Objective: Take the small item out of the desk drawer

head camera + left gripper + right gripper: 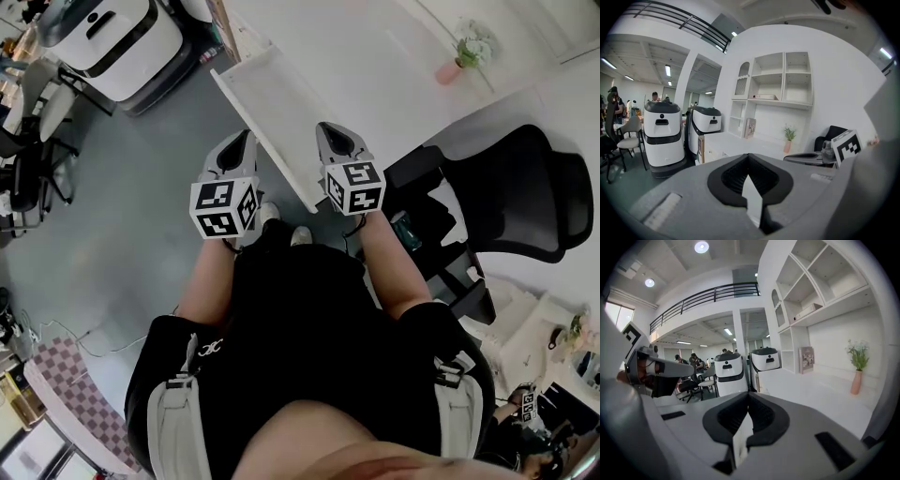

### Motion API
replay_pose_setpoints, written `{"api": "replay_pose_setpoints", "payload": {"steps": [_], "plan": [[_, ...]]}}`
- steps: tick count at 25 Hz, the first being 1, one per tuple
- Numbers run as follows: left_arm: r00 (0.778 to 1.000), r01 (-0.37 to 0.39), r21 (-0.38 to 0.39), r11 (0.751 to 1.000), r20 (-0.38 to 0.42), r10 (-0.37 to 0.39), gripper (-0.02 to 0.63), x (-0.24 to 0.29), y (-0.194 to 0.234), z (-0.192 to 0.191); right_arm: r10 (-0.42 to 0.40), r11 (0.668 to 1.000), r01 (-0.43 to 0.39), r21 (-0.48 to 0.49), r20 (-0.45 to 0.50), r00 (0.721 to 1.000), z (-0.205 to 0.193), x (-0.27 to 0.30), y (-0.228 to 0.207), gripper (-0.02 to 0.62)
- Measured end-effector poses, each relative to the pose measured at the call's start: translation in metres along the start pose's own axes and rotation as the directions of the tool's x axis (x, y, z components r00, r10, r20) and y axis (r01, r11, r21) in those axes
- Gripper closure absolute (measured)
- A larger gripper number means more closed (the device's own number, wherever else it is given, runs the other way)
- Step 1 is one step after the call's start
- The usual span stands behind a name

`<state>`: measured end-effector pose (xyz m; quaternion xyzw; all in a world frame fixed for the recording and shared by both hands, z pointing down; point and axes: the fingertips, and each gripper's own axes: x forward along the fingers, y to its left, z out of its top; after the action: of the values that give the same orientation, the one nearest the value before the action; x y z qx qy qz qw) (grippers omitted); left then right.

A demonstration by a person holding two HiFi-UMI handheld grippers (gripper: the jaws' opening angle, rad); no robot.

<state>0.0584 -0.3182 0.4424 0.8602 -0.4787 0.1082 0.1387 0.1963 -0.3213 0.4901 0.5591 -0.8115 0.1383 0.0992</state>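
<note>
We stand at the white desk [375, 66], a black office chair [511, 192] to our right, the left gripper [247, 137] just off the desk's edge and the right gripper [324, 128] above it, both with jaws pressed together on nothing, while the drawer and its small item seem to lie outside every view.

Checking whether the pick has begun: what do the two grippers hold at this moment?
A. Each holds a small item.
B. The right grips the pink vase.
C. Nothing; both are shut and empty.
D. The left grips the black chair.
C: in each gripper's own view, the left gripper and the right gripper show jaws pressed together with nothing between them.
</note>
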Motion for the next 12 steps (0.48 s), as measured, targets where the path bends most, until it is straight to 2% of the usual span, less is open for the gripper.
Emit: {"api": "replay_pose_setpoints", "payload": {"steps": [2, 4, 6, 12], "plan": [[1.0, -0.005, -0.006, 1.0, -0.002, 0.005, 0.591, 0.001, 0.008, 0.0, 0.028, 1.0, -0.028, 0.006, -0.042, 0.999, -0.011, 0.013, 0.005, 0.6], [1.0, -0.014, -0.013, 1.0, -0.003, 0.014, 0.591, 0.003, 0.013, 0.0, 0.069, 0.997, -0.066, 0.031, -0.097, 0.993, -0.027, 0.026, 0.009, 0.512], [1.0, -0.023, -0.012, 1.0, -0.003, 0.023, 0.591, 0.004, 0.018, 0.0, 0.097, 0.994, -0.089, 0.057, -0.149, 0.984, -0.043, 0.039, 0.009, 0.471], [0.998, -0.058, -0.01, 0.998, -0.007, 0.058, 0.591, 0.0, 0.04, 0.002, 0.123, 0.987, -0.085, 0.139, -0.291, 0.949, -0.093, 0.073, 0.007, 0.433]]}}
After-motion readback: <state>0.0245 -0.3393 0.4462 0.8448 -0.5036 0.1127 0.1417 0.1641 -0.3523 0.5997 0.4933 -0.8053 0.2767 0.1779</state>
